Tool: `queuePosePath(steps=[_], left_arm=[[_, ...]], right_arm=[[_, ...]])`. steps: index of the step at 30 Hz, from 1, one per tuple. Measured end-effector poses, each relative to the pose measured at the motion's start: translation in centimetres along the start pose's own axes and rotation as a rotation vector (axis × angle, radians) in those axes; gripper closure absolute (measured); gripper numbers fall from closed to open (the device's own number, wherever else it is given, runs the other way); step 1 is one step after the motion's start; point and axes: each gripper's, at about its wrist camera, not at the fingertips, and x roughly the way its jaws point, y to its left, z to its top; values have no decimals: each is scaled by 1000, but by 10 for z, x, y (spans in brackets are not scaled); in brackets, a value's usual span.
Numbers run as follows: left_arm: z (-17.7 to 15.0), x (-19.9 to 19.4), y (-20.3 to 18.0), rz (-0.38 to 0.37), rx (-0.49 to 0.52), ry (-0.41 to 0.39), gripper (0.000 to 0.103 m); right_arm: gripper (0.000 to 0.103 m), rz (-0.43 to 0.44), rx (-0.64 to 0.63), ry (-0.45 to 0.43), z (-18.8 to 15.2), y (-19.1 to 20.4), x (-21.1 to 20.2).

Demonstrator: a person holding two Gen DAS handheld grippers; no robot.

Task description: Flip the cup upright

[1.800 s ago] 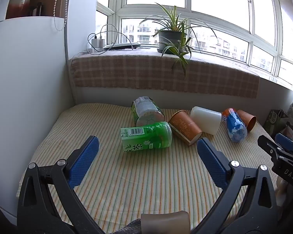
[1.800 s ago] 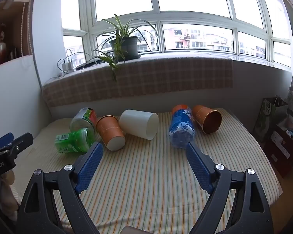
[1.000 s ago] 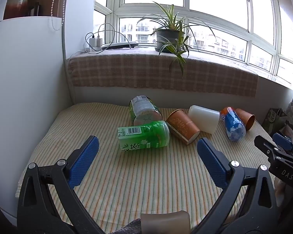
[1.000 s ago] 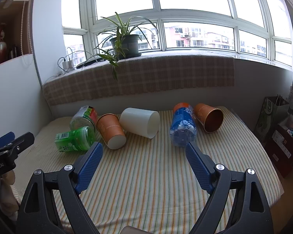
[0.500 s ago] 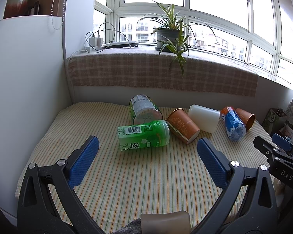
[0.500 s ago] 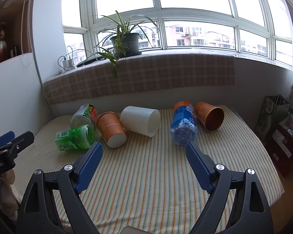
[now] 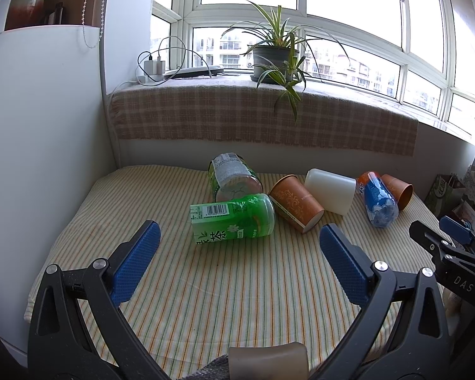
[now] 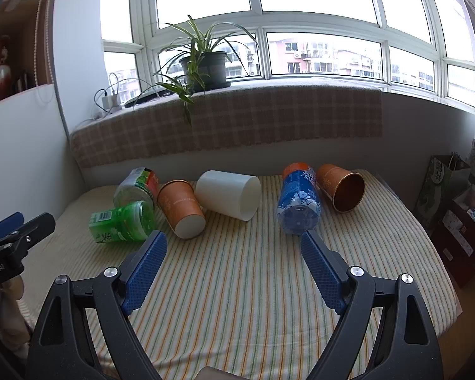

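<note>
Several cups lie on their sides in a row on the striped table (image 7: 237, 285): a green tea cup (image 7: 232, 223) (image 8: 120, 221), a green-labelled cup (image 7: 234, 179) (image 8: 136, 186), an orange paper cup (image 7: 296, 202) (image 8: 180, 207), a white cup (image 7: 331, 190) (image 8: 228, 194), a blue cup (image 7: 378, 201) (image 8: 299, 202) and a copper cup (image 7: 397, 190) (image 8: 342, 186). My left gripper (image 7: 239, 258) is open and empty, short of the green tea cup. My right gripper (image 8: 234, 264) is open and empty, short of the white and blue cups.
A checked cloth covers the window ledge (image 7: 262, 120) behind the table, with a potted plant (image 7: 274, 60) and chargers (image 7: 153, 68) on it. A white wall (image 7: 41, 158) borders the table's left. Bags (image 8: 452, 209) stand on the floor at the right.
Both grippers have drifted slightly; the cups sit a little lower and nearer in the left view. Nothing was grasped or moved.
</note>
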Motion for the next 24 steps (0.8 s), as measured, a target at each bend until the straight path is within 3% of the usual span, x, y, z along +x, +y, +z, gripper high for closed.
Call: queuePosePath(steps=[13, 24], left_arm=[[0, 0, 0, 0, -2, 2, 1], [-18, 8, 7, 12, 31, 48, 1]], right_arm=[[17, 22, -42, 7, 7, 5, 5], [17, 112, -194, 106, 37, 7, 46]])
